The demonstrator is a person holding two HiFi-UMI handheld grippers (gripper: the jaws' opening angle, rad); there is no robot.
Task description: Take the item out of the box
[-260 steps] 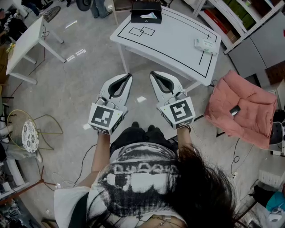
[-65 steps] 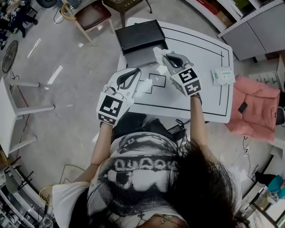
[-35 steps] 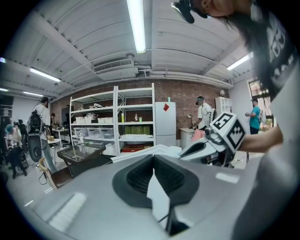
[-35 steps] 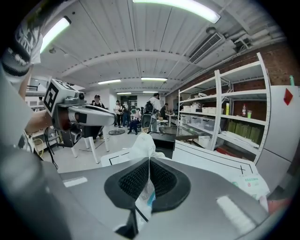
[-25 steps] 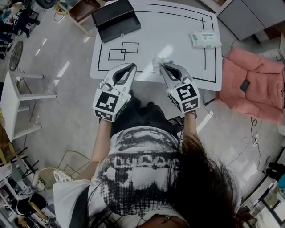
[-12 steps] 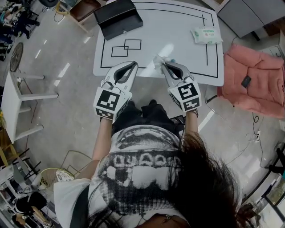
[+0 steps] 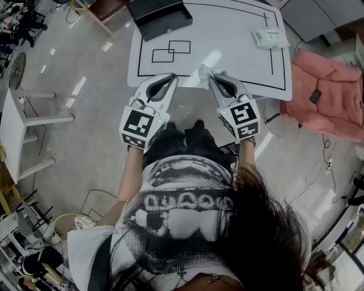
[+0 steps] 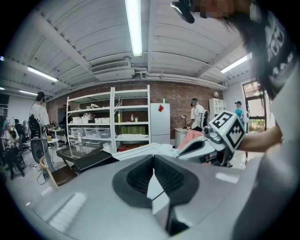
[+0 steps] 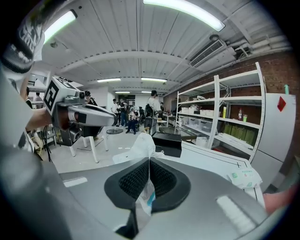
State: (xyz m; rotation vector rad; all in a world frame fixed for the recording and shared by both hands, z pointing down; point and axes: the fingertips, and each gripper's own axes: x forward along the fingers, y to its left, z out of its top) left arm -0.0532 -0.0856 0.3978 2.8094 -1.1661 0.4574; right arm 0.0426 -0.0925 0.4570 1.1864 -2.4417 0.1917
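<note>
One tissue point(image 7: 202, 71), clear of the box point(image 7: 159, 12), hangs pinched in the clamped right gripper point(image 7: 211, 75) over the table's point(image 7: 239, 51) near edge, the box lying far and left of it, while the left gripper point(image 7: 172, 78) is closed on nothing.

Workshop interior: grey polished floor point(image 7: 85, 68) catching glare from overhead lighting. White table point(image 7: 227, 28) with black taped lines standing at centre; smaller white table point(image 7: 17, 122) sitting off to left side of head view, pink cushion point(image 7: 335, 96) lying at right. Long tube light point(image 8: 133, 26) glowing on ribbed white ceiling near air conditioner point(image 8: 111, 68). White shelves point(image 8: 108, 117) and fridge point(image 8: 160, 123) standing against brick wall point(image 8: 180, 98). People point(image 9: 153, 105) standing about in background.
</note>
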